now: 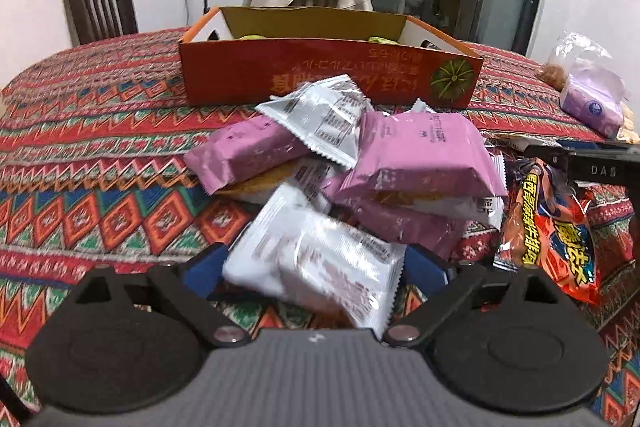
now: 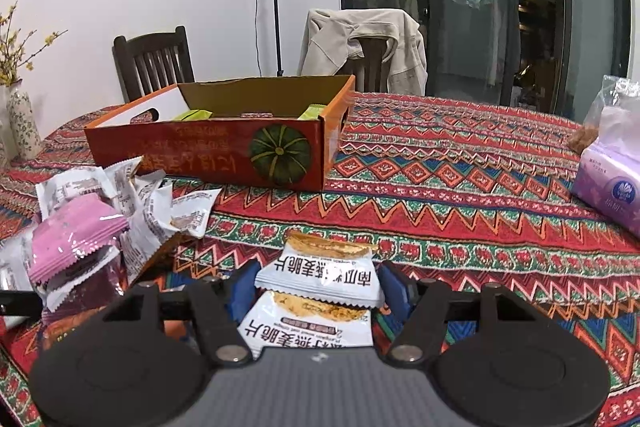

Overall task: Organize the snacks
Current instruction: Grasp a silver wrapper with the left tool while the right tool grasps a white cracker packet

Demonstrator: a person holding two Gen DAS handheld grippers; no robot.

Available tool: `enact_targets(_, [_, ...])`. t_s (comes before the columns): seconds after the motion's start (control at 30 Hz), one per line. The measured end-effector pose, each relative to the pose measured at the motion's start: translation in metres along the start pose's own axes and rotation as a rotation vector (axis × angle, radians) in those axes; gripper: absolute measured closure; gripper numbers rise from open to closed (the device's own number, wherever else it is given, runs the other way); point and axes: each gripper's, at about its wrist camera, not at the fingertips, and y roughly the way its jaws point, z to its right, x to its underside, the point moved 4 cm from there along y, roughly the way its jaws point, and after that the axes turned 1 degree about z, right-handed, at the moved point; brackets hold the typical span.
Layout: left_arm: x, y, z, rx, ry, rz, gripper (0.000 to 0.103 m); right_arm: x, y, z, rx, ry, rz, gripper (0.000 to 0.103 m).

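Left view: left hand-held gripper, low centre, spread wide around a crinkly white packet; whether its pads press it, I cannot tell. Right view: right hand-held gripper pinches a white cracker packet above the patterned table; cardboard box upper left.

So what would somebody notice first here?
Probably the pile of pink packets and white packets on the bright zigzag tablecloth, just ahead of the left gripper. Behind it sits an orange box with a green pumpkin picture.
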Motion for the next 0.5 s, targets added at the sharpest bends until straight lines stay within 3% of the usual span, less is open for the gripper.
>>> enact_targets(0.2, [0.000,-0.003,0.012,0.013,0.081,0.041,0.048,-0.006,0.011,0.001,0.003,0.032,-0.025,0.037])
enact_targets(0.37, [0.007,-0.016,0.010,0.045,0.092,0.034,0.051,-0.005,0.018,0.002,0.002,0.060,-0.046,0.040])
enact_targets(0.5, [0.009,-0.026,-0.001,0.074,0.040,0.038,0.052,-0.009,0.015,0.000,0.019,0.069,-0.018,0.041])
